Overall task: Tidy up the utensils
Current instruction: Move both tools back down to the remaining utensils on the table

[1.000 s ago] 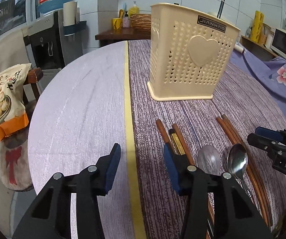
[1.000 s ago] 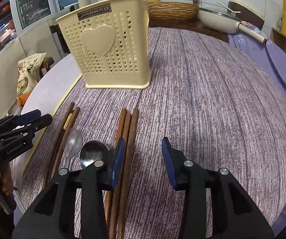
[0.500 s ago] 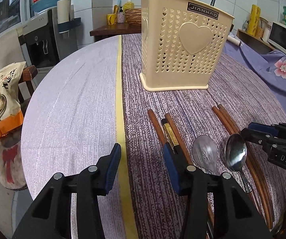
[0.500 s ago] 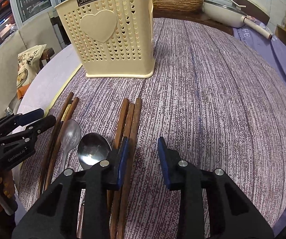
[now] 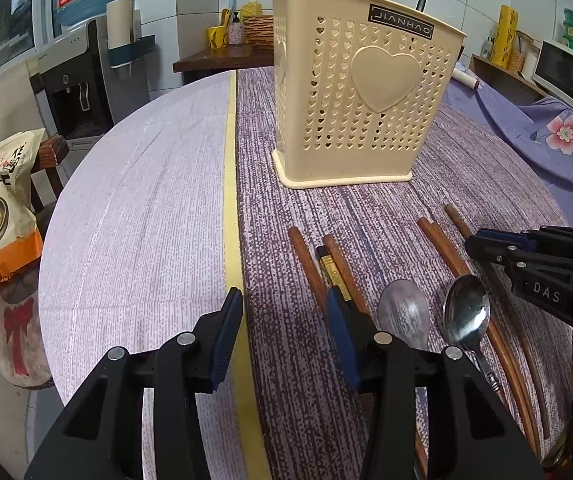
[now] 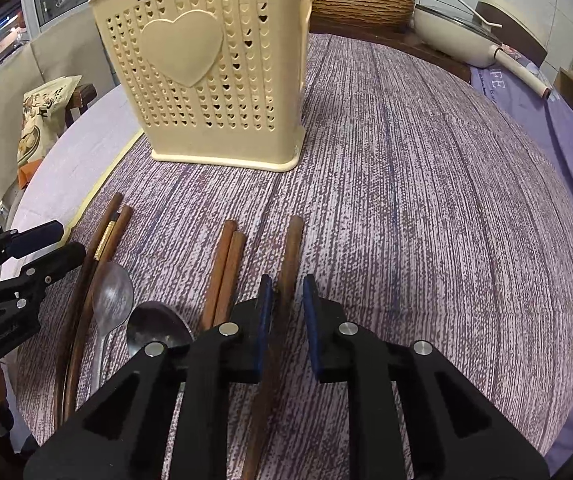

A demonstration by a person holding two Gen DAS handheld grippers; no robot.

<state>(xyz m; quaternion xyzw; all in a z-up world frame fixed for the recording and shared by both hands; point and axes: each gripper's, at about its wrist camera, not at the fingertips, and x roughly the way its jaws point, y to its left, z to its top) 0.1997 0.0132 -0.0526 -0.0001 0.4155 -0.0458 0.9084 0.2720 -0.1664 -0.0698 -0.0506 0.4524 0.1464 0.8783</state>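
A cream perforated utensil holder [image 5: 362,104] [image 6: 214,76] stands upright on the round table. In front of it lie brown wooden chopsticks [image 5: 310,268] [image 6: 222,272], a pale spoon [image 5: 404,314] [image 6: 112,300] and a shiny metal spoon [image 5: 466,312] [image 6: 158,326]. My right gripper [image 6: 288,308] has narrowed around one chopstick [image 6: 292,252], its pads either side with small gaps. It also shows in the left wrist view [image 5: 482,246]. My left gripper [image 5: 284,320] is open and empty, low over the table left of the chopsticks.
The table wears a purple striped cloth [image 6: 426,184] with a yellow band [image 5: 231,184]. A snack bag [image 5: 2,200] sits on a chair at the left. A water dispenser [image 5: 82,80], a wicker basket [image 6: 360,6] and a white pan [image 6: 458,36] stand beyond the far edge.
My right gripper moved rightward over one chopstick and narrowed its jaws around it. My left gripper drifted closer to the holder and stayed open.
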